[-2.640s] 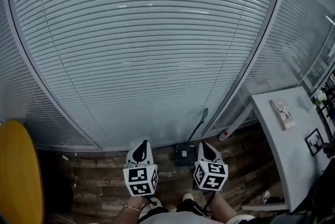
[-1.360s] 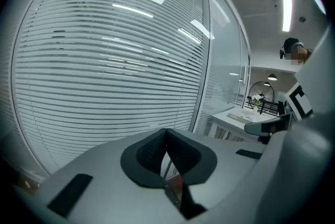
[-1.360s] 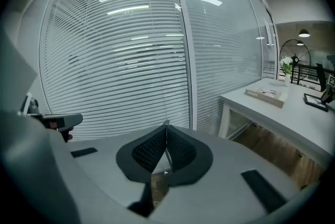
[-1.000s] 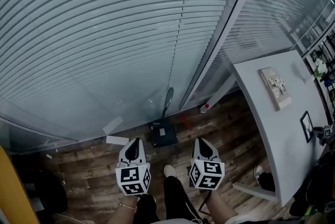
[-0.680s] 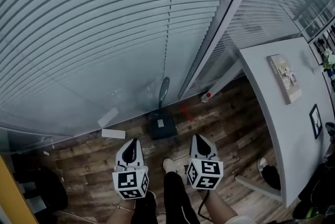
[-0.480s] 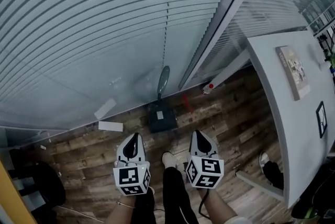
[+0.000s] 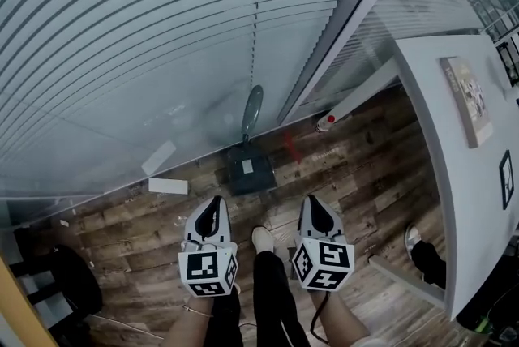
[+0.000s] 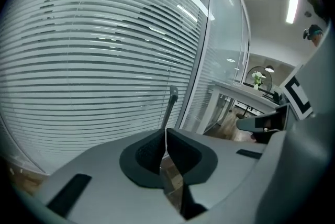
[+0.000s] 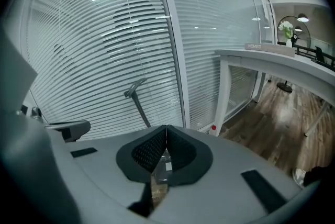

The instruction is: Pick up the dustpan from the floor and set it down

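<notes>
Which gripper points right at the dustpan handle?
The left gripper: in its view the dustpan handle rises straight above its shut jaws; the right gripper sees it off to the left.

Open wood floor [image 7: 357, 159] around dustpan [image 7: 250, 169]; blinds wall [image 7: 162, 37] directly behind; desk [image 7: 454, 199] right; white slip [image 7: 168, 186] left.

Slatted blinds [image 7: 162, 37] behind glass, a wooden plank floor [image 7: 365, 175] and a white tabletop [image 7: 454, 151] at the right.

A pale metal post [image 7: 340, 29] split the glazed wall into two panes. At its foot lay a white bar with a red tip [image 7: 327, 123], and near that a small red mark [image 7: 289, 146] showed on the boards. A white paper slip [image 7: 168, 186] lay flat on the floor close to the glass. The tabletop carried a book [image 7: 469, 100] and, well apart from it, a dark-framed picture [image 7: 506, 178]. A dark shoe [image 7: 422, 256] sat on the floor at the tabletop's edge.
</notes>
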`<control>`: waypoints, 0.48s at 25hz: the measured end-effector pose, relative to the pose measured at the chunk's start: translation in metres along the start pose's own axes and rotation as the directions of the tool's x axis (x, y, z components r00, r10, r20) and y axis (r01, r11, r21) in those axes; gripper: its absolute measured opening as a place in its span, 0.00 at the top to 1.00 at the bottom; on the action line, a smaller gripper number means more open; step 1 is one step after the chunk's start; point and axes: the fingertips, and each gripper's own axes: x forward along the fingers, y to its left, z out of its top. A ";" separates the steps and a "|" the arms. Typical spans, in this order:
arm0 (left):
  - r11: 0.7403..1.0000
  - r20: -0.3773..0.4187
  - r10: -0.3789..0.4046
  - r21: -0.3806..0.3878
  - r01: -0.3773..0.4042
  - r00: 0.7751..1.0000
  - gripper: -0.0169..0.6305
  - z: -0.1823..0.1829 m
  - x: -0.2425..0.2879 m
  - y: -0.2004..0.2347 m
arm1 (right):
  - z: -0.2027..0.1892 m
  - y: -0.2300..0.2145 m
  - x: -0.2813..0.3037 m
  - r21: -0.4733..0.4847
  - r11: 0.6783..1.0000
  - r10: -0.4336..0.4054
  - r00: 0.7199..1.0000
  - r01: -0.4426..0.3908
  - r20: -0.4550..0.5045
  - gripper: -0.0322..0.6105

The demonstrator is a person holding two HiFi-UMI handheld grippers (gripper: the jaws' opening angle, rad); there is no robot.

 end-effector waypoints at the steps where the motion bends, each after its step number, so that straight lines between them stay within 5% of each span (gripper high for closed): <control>1: 1.000 0.003 -0.012 -0.003 0.012 1.000 0.94 -0.001 0.002 -0.002 | -0.001 -0.001 0.001 0.003 1.000 -0.003 1.000 0.003 -0.002 0.90; 4: 1.000 0.010 -0.017 0.011 0.017 1.000 0.90 -0.002 0.011 -0.004 | -0.005 -0.005 0.004 0.008 1.000 -0.009 1.000 0.009 -0.010 0.90; 6: 1.000 0.012 -0.027 0.016 0.027 1.000 0.73 -0.003 0.019 -0.006 | -0.008 -0.008 0.006 0.011 1.000 -0.012 1.000 0.012 -0.017 0.90; 12: 0.997 0.023 -0.065 0.041 0.065 0.998 0.64 -0.003 0.048 -0.012 | -0.014 -0.017 0.011 0.015 1.000 -0.023 0.999 0.023 -0.029 0.90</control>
